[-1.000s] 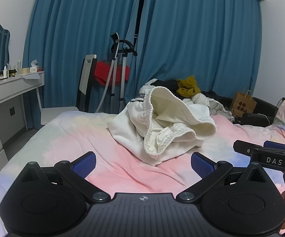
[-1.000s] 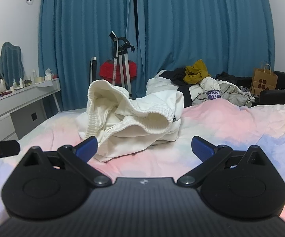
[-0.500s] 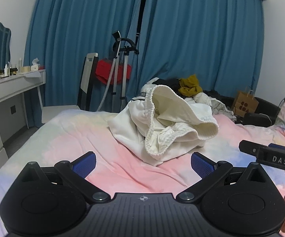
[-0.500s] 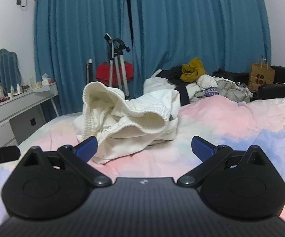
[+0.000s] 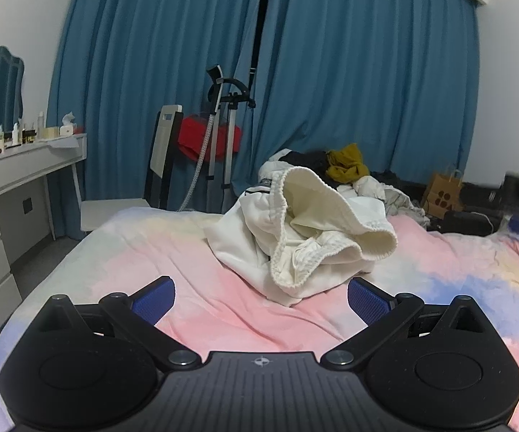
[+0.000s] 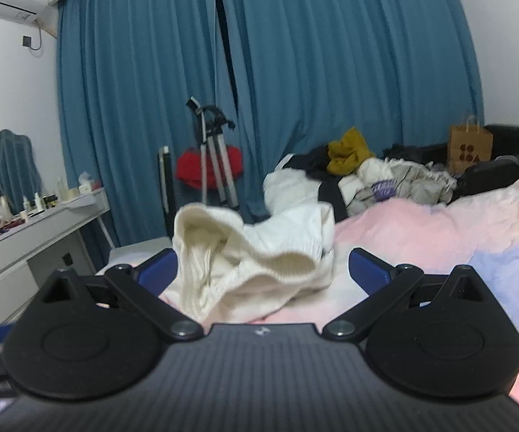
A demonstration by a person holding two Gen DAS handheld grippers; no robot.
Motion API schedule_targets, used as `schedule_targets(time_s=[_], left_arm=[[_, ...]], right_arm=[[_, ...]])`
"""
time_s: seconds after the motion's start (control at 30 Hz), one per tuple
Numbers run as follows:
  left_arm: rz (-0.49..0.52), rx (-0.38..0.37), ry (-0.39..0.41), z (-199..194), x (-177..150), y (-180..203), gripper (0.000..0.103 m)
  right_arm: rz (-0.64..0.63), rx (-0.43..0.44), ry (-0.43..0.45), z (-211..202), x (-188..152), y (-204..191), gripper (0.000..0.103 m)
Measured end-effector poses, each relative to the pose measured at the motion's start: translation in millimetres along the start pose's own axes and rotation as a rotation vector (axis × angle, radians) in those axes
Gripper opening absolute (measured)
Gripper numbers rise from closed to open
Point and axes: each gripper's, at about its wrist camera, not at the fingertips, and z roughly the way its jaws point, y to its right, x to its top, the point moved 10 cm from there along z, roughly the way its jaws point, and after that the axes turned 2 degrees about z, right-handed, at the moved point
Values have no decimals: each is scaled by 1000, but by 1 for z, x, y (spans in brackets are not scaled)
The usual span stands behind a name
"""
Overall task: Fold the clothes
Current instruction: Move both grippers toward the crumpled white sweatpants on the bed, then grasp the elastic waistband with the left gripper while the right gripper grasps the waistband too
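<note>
Blue curtains (image 5: 349,72), white dresser (image 5: 14,180), white walls (image 5: 511,90)

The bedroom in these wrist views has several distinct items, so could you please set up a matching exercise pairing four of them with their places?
Things:
1. white garment
2. mustard garment
3. brown paper bag
4. small bottles

Places:
A. on the white desk at the left
B. crumpled in the middle of the pastel bedspread
C. on top of the clothes pile at the far side of the bed
D. standing at the far right, beyond the bed

Pairs: 1-B, 2-C, 3-D, 4-A
</note>
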Motion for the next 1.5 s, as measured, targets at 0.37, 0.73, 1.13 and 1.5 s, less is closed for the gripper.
schedule_targets(time_s=[0.37,0.73,1.13,1.5], left_arm=[[-19,23,0,-14,1,-5,103],[90,80,-61,44,-11,3,103],[357,84,-32,194,31,65,103],[397,211,-79,309,45,76,89]], right_arm=[[52,-123,-127,19,11,-6,103],[49,-132,-115,29,-58,55,103],[32,-144,-40,63,-64,99,103],[110,-133,-112,104,-88,127,103]])
